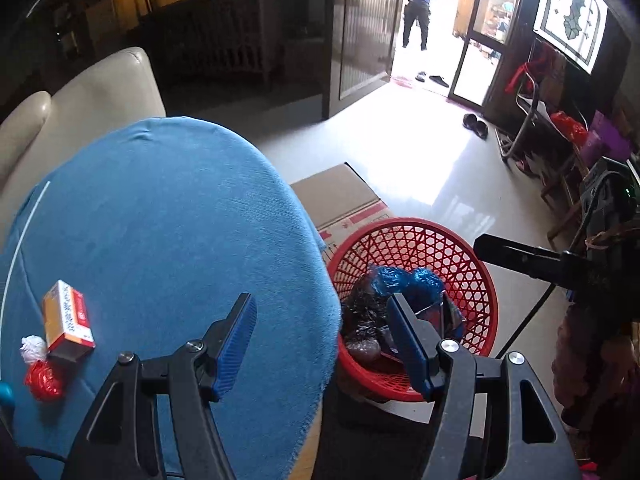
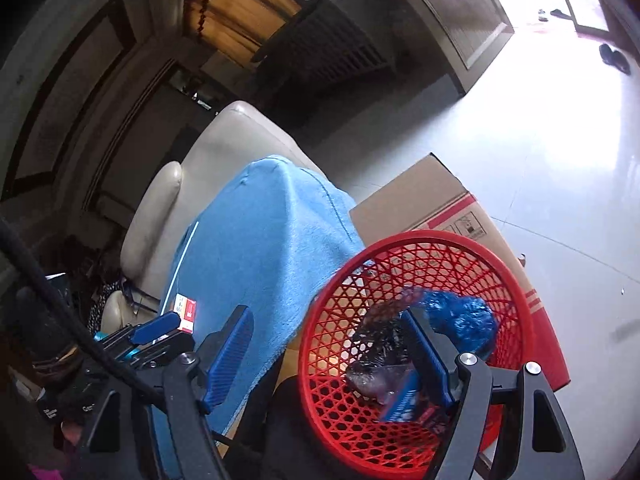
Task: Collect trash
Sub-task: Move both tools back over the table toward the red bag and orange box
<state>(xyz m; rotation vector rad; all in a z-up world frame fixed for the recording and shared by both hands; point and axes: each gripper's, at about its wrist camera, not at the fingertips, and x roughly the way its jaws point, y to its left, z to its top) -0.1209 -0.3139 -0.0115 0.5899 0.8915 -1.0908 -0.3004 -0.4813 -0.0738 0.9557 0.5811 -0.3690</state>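
Observation:
A red mesh basket [image 1: 472, 280] [image 2: 516, 280] stands beside a round table under a blue cloth [image 1: 160, 220] [image 2: 272, 232]. It holds blue plastic [image 1: 404, 280] [image 2: 460, 316], dark crumpled wrap [image 1: 364, 312] [image 2: 380, 344] and other wrappers. On the cloth lie an orange-and-white box [image 1: 68, 320] [image 2: 186, 310], a white paper wad [image 1: 34, 348] and a red wrapper [image 1: 44, 380]. My left gripper [image 1: 320, 340] is open and empty over the table's right edge. My right gripper [image 2: 328, 352] is open and empty, straddling the basket rim.
A cardboard box [image 1: 344, 196] [image 2: 432, 200] lies on the floor behind the basket. A cream sofa [image 1: 80, 104] [image 2: 224, 148] stands behind the table. The pale floor runs to an open door where a person [image 1: 418, 4] stands. Slippers [image 1: 476, 124] and a cluttered rack [image 1: 560, 136] are at right.

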